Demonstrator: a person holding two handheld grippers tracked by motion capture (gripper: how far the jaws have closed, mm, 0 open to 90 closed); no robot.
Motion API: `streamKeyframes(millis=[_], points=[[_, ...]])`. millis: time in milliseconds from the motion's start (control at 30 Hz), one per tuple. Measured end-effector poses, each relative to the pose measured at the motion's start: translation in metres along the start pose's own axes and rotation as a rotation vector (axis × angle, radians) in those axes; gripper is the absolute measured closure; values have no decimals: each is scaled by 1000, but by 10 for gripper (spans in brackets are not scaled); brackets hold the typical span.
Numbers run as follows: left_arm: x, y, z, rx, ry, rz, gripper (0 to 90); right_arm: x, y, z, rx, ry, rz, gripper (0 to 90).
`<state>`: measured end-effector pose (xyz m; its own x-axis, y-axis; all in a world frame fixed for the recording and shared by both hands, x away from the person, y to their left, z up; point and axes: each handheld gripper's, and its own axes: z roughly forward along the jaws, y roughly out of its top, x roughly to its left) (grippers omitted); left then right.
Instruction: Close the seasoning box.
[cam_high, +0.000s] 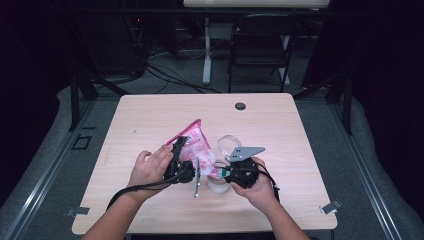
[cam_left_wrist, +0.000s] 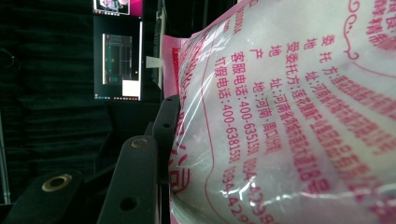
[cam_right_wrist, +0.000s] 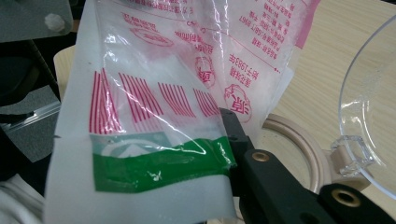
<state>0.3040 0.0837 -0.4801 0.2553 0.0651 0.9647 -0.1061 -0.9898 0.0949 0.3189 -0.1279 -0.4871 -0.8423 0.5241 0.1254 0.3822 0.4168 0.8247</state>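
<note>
A pink-and-white plastic bag (cam_high: 196, 142) of white grains hangs tilted above the middle of the wooden table (cam_high: 150, 120). My left gripper (cam_high: 181, 150) is shut on the bag's full body (cam_left_wrist: 289, 116); one black finger (cam_left_wrist: 140, 177) lies against its side, the other is hidden behind it. My right gripper (cam_high: 226, 172) is shut on the bag's lower edge, at a green band (cam_right_wrist: 159, 165), with one finger (cam_right_wrist: 275, 186) showing beside it. Under the bag's low end stands a round beige container (cam_right_wrist: 299, 140) with its clear hinged lid (cam_right_wrist: 373, 107) swung open.
A dark round grommet (cam_high: 240, 106) sits near the table's far edge. Beyond the table are a folding chair (cam_high: 260, 45) and floor cables (cam_high: 165, 75). A lit monitor (cam_left_wrist: 116, 60) glows in the dark background.
</note>
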Motion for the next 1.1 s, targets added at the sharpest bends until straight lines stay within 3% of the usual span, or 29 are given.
streamKeyframes(millis=[1100], points=[[2, 1, -1, -14, 8, -4, 623, 0, 0, 0, 3, -4, -2, 900]])
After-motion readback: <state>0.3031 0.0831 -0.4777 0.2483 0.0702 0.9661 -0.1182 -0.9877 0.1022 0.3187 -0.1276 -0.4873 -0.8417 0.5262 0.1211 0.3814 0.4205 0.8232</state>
